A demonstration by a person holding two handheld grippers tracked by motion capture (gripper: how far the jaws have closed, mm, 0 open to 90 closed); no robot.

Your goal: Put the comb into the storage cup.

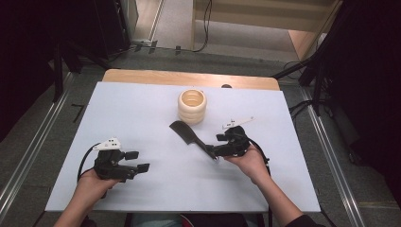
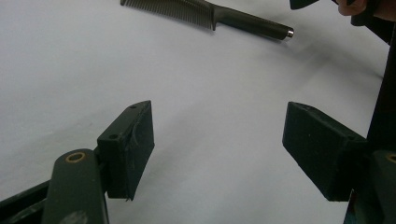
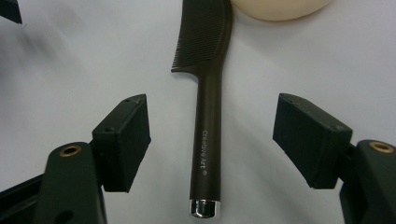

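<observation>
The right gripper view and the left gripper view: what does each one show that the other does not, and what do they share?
The right gripper view alone shows the "Creative Art" lettering on the comb handle, which lies between that gripper's open jaws, and part of the cream cup. The left gripper view alone shows the person's hand holding the other gripper beyond the comb. Both show the black comb on the white table and open jaws gripping nothing.
</observation>
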